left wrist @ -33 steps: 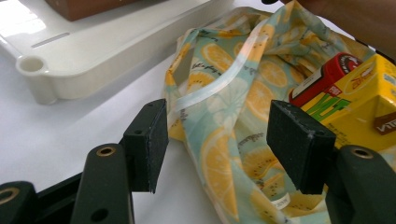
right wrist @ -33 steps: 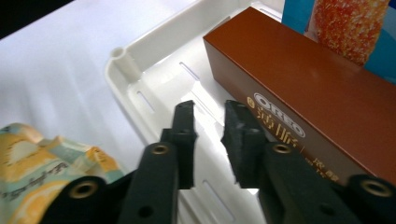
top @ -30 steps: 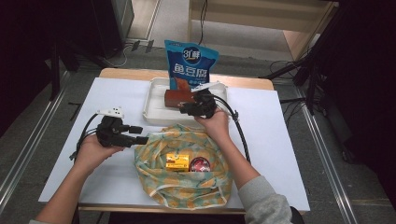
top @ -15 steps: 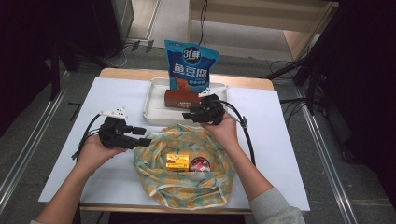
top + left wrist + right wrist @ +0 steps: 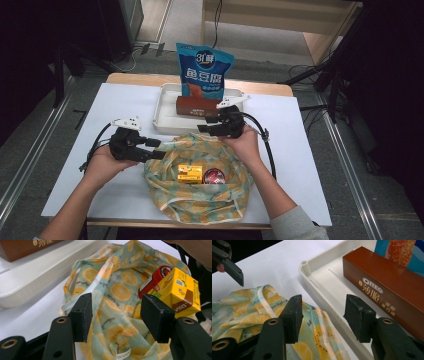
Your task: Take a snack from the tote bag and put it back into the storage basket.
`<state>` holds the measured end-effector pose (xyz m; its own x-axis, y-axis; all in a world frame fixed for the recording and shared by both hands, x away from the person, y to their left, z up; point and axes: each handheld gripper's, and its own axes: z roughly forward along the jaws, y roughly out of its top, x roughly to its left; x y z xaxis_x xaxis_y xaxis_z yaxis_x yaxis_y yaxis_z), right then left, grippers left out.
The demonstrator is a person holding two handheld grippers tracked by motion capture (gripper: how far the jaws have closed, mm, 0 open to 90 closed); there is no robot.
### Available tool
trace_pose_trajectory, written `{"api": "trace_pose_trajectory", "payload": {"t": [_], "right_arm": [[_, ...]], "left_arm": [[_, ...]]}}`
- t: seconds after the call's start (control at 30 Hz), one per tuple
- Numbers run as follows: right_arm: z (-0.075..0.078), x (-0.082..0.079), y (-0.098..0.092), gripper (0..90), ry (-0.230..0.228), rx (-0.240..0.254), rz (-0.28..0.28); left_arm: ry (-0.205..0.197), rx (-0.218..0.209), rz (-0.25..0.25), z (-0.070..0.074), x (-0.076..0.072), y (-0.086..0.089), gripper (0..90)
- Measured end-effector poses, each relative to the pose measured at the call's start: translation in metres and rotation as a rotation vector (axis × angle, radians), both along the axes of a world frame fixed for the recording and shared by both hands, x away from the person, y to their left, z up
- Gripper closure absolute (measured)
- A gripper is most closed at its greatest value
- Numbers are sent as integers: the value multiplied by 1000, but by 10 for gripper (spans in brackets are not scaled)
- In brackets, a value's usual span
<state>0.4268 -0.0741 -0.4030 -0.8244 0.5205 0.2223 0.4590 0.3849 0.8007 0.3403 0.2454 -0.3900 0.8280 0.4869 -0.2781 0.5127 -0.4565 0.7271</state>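
Right claw (image 5: 204, 128): jaws apart and empty, having just been opening; against the earlier pictures it has drawn back from the brown Oreo box (image 5: 197, 106) toward the middle of the high view, so the box has been let go and now lies free.
Left claw (image 5: 156, 149): jaws wide, having just closed a little; nothing pinched. In the left gripper view the lemon-print cloth bag (image 5: 117, 315) lies under and between them, though I cannot be sure whether a pad brushes the fabric.
What it means: the box seems delivered to the white tray (image 5: 165, 102); probably next is another item from the bag.
Box, place: in the tray, centre of the high view, just in front of the upright blue snack pouch (image 5: 204, 70).
Box, long axis: flat on its broad side, running left to right across the frame, label up.
Bag contents: yellow carton (image 5: 190, 173) and red can (image 5: 214, 176), side by side, lower centre.
Bench (image 5: 125, 105): white top.
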Motion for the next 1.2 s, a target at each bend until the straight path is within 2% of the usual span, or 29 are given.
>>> {"api": "trace_pose_trajectory", "payload": {"t": [0.23,0.47,0.8,1.2], "right_arm": [[-1,-6,-6,466,12,-4,0],[-3,-12,-9,463,4,-6,7],[-5,-18,-10,432,0,-20,21],[-8,-20,-16,430,0,-20,1]], "left_arm": [[-21,-4,-16,5,-6,-6,441],[-32,-1,-31,9,-11,-13,442],[-50,8,-80,15,-19,-27,439],[-58,1,-135,18,-25,-47,423]]}}
